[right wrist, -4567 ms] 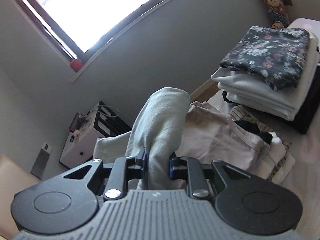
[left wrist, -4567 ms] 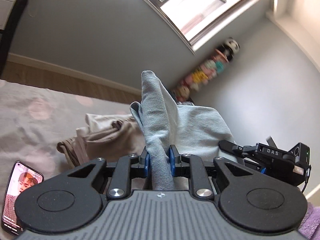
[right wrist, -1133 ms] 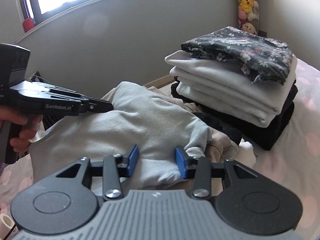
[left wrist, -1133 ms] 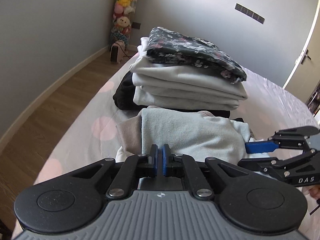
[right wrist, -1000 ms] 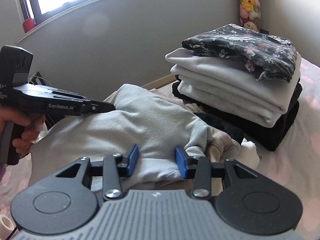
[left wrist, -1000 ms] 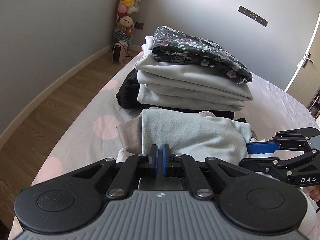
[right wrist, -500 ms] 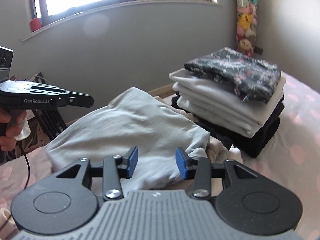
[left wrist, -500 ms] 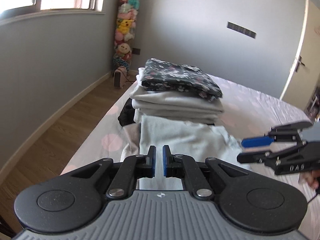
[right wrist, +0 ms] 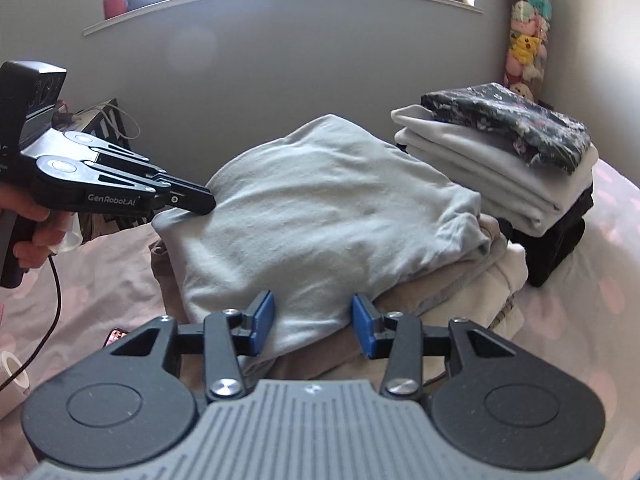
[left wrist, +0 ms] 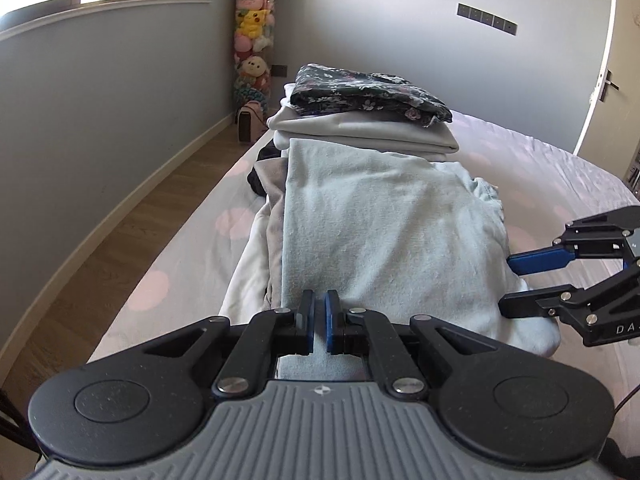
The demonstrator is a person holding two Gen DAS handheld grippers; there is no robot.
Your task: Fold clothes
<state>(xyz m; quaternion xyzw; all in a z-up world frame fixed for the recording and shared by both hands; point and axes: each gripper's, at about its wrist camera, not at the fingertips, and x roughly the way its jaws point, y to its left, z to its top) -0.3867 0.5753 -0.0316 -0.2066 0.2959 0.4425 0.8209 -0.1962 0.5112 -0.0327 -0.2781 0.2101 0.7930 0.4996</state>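
Observation:
A pale blue folded garment [left wrist: 380,220] [right wrist: 320,208] lies flat on a heap of beige clothes [right wrist: 440,292] on the bed. My left gripper [left wrist: 319,320] [right wrist: 205,202] is shut with nothing pinched, and its tips hover over the garment's near left corner. The cloth seen in its slit lies underneath. My right gripper [right wrist: 312,320] [left wrist: 507,284] is open over the garment's near right edge, cloth showing between its pads without being pressed. Behind the garment stands a stack of folded clothes [left wrist: 360,132] [right wrist: 480,160] topped by a dark floral piece [left wrist: 360,94] [right wrist: 512,120].
The pink dotted bed sheet [left wrist: 540,160] [right wrist: 580,320] spreads right of the clothes. Wooden floor [left wrist: 120,240] runs along the bed's left edge, with a small heater [left wrist: 250,122] and a column of plush toys [left wrist: 254,40]. A phone [right wrist: 116,336] and a white roll [right wrist: 14,372] lie near a hand [right wrist: 36,232].
Seconds ago both grippers held the garment up; now it lies released on the heap. In the last second both grippers drew back across it to its near edge, and the stack looks farther away.

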